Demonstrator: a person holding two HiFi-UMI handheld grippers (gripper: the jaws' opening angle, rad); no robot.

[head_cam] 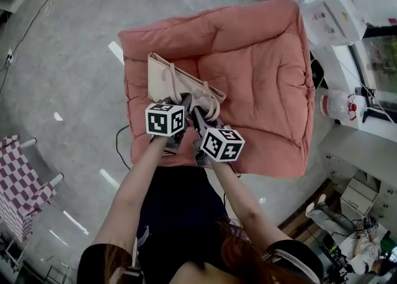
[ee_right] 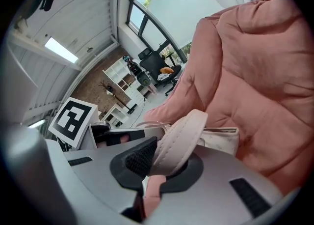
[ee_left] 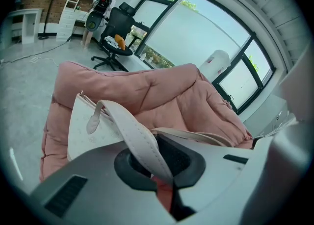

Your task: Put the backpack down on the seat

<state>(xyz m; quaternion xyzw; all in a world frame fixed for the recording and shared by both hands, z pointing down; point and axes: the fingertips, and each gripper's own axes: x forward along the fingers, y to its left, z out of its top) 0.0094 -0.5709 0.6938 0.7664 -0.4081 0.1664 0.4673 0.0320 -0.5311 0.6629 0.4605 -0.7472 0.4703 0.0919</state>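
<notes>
Left gripper (ee_left: 164,177) and right gripper (ee_right: 149,172) are each closed tight on one strap (ee_left: 137,138) of the backpack (head_cam: 175,80), low over the seat (head_cam: 267,59).
The cream backpack stands at the front left part of the pink cushioned seat, with its lower edge at the cushion; I cannot tell if its weight rests there already. I judge that the task is almost finished: what is left is to let the bag settle and to release both straps. The seat, with its raised padded sides, holds nothing except the backpack. The backpack looks flat, and its inside is not visible.
</notes>
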